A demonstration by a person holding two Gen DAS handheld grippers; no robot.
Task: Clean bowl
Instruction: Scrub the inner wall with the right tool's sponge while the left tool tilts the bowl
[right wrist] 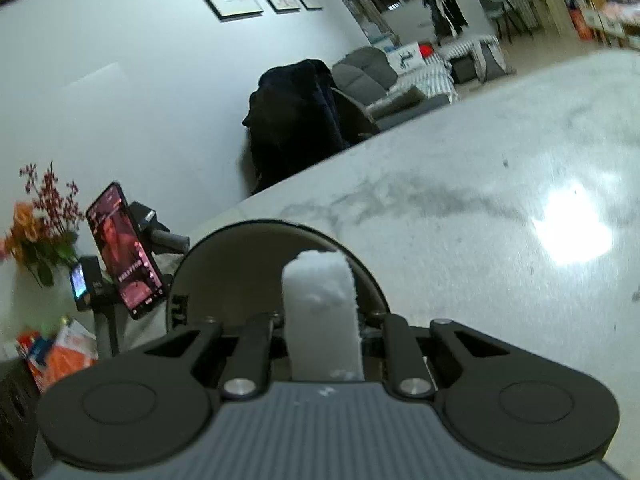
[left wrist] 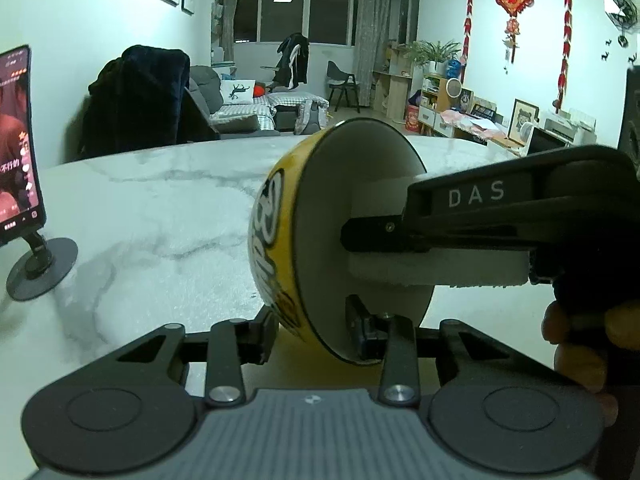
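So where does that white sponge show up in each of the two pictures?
Left wrist view: the white sponge is right of centre, clamped in the right hand-held gripper and reaching into the yellow bowl.
Right wrist view: the sponge is bottom centre, pointing into the bowl.
Shared landmark: the phone on a stand.

Marble-pattern table (left wrist: 160,216) spans the foreground. Phone (left wrist: 18,144) on a round-based stand (left wrist: 42,264), screen lit, at nine o'clock on the table edge. Dark garment draped over a chair (left wrist: 140,96) at eleven o'clock beyond the table. Grey sofa (left wrist: 240,108) at twelve o'clock. Red hanging ornaments (left wrist: 514,4) at one o'clock. Flowers (right wrist: 40,220) beside the phone in the right wrist view.
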